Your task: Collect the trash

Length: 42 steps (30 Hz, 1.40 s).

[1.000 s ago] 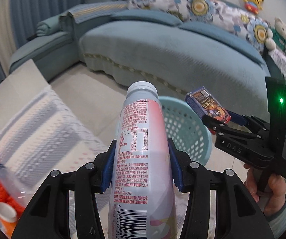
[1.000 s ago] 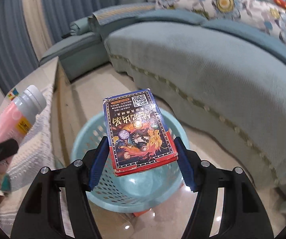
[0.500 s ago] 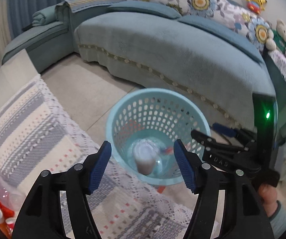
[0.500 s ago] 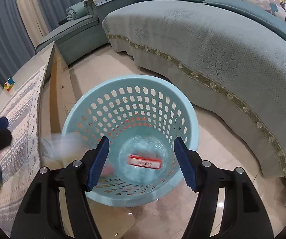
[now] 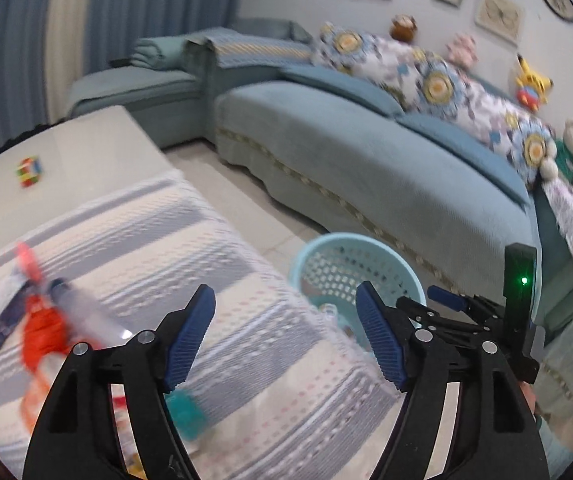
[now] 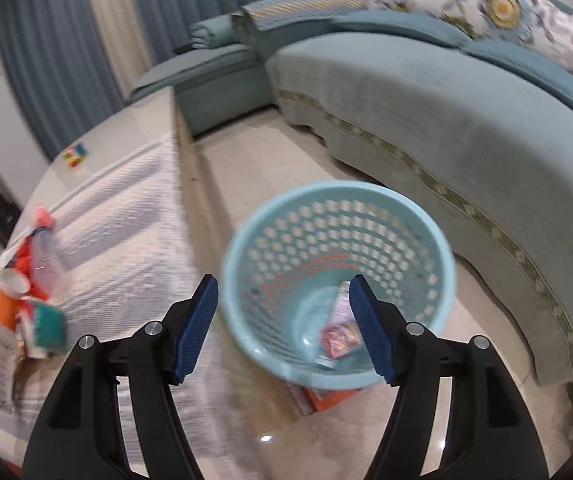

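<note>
**Mia:** Is the trash all picked up?

**Ben:** Not yet. Some of it is lying in the light blue basket (image 6: 338, 216) on the floor, near the sofa (image 6: 466, 120). I am seeing a white bottle (image 6: 341, 300) and a small red card box (image 6: 340, 340) lying at the bottom of it.

**Mia:** What is the left gripper (image 5: 286, 340) holding?

**Ben:** Nothing. Its two blue fingers (image 5: 190, 336) are standing wide apart, with only the striped cloth (image 5: 146, 240) showing between them.

**Mia:** And the right gripper (image 6: 282, 328)?

**Ben:** It is wide open too, and holding nothing. It is hanging over the near edge of the basket, looking down into it.

**Mia:** So what is left to pick up?

**Ben:** A little pile of trash is sitting on the left side of the striped cloth on the table (image 5: 86, 140). A clear bottle with a pink cap (image 6: 46, 256) is lying there, with an orange wrapper (image 5: 40, 332) and a green packet (image 6: 48, 326) just beside it. Things are blurry, so I cannot tell every piece.

**Mia:** Is the colorful cube (image 5: 29, 171) trash?

**Ben:** I think not. It looks like a puzzle toy, sitting far back on the bare table, well apart from the pile.

**Mia:** So how far along is the job?

**Ben:** I am guessing part way. Two things are in, and a few are waiting on the table.
</note>
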### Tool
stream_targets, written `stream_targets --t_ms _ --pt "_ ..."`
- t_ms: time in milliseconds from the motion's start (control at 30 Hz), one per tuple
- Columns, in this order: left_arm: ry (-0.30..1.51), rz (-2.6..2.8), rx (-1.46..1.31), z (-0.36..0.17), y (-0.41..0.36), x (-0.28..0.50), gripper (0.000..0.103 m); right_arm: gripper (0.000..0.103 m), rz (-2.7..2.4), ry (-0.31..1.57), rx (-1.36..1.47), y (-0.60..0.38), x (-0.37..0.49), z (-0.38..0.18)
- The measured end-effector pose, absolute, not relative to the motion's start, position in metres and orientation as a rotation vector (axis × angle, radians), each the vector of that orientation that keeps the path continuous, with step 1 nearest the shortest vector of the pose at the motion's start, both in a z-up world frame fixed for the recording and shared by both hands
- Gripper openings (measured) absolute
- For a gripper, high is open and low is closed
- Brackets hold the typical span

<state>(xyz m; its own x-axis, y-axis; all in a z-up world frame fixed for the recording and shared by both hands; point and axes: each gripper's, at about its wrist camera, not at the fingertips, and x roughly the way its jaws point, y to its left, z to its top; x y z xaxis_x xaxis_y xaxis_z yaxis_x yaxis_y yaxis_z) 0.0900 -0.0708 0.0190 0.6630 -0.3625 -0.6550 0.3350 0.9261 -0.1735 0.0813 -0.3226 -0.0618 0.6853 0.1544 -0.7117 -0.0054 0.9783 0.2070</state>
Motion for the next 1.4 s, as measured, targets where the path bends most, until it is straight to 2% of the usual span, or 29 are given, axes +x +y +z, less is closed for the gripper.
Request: stream_targets --t_ms 167,333,433,667,767,900,933,1100,1400 --pt "0.711 -0.271 -0.107 0.032 0.004 0.054 0.072 0.064 0.199 0.77 0.119 -0.266 0.069 -0.035" --pt "0.755 -0.142 -0.143 0.025 0.067 0.021 0.072 0.064 0.308 0.745 0.046 -0.205 0.056 -0.022" --pt "0.847 -0.095 -0.117 0.008 0.086 0.007 0.072 0.064 0.357 0.751 0.0 -0.172 0.051 -0.022" --pt "0.932 -0.114 -0.084 -0.027 0.102 -0.013 0.069 0.061 0.422 0.782 -0.056 -0.118 0.048 -0.034" --pt "0.952 -0.12 -0.079 -0.04 0.101 -0.014 0.06 0.054 0.425 0.8 -0.084 -0.105 0.05 -0.043" --pt "0.992 -0.137 -0.11 -0.055 0.104 -0.01 0.036 0.05 0.43 0.83 -0.112 -0.094 0.05 -0.054" --pt "0.995 -0.138 -0.121 -0.06 0.105 -0.011 0.033 0.049 0.431 0.834 -0.116 -0.092 0.051 -0.056" --pt "0.981 -0.116 -0.204 -0.066 0.126 -0.026 0.032 0.03 0.42 0.851 -0.157 -0.08 0.055 -0.065" --pt "0.953 -0.027 -0.337 -0.073 0.175 -0.052 0.04 0.029 0.415 0.857 -0.155 -0.074 0.057 -0.07"
